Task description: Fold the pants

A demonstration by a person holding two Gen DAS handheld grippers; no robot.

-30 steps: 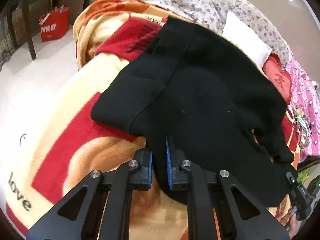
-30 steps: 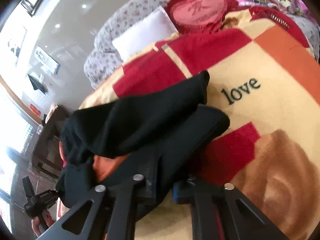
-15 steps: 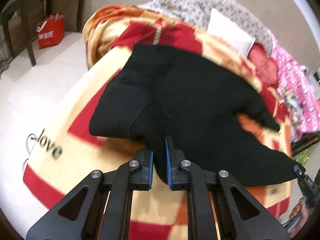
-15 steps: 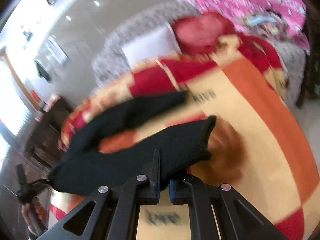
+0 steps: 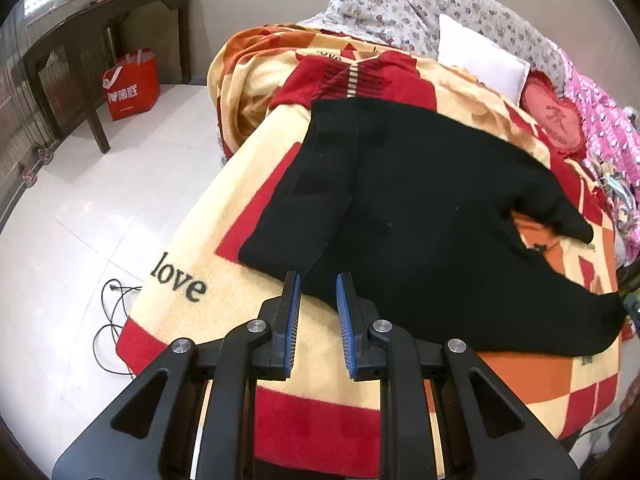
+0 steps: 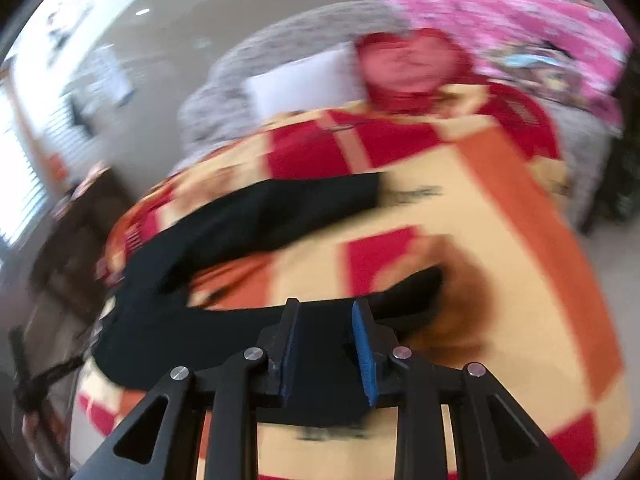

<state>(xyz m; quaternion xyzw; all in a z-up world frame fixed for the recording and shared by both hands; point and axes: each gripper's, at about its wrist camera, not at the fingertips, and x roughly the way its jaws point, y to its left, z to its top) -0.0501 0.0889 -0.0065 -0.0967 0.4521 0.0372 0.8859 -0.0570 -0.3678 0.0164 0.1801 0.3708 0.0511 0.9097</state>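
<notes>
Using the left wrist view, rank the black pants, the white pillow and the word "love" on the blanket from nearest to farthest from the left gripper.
1. Black pants, just ahead of the left gripper.
2. Word "love", to its left.
3. White pillow, far end of the bed.

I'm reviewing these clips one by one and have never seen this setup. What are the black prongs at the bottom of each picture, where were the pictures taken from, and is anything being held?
There is no robot here. A person holds a pair of hand-held tongs in each hand, and each carries a wide-angle camera that looks along its two fingers. One picture is from the left tongs, the other from the right tongs. Black pants lie spread on a red, cream and orange blanket covering a bed. Both tongs are opening, letting go of the pants. The left pads stand clear of the cloth. The right view is blurred, with cloth between its pads.
</notes>
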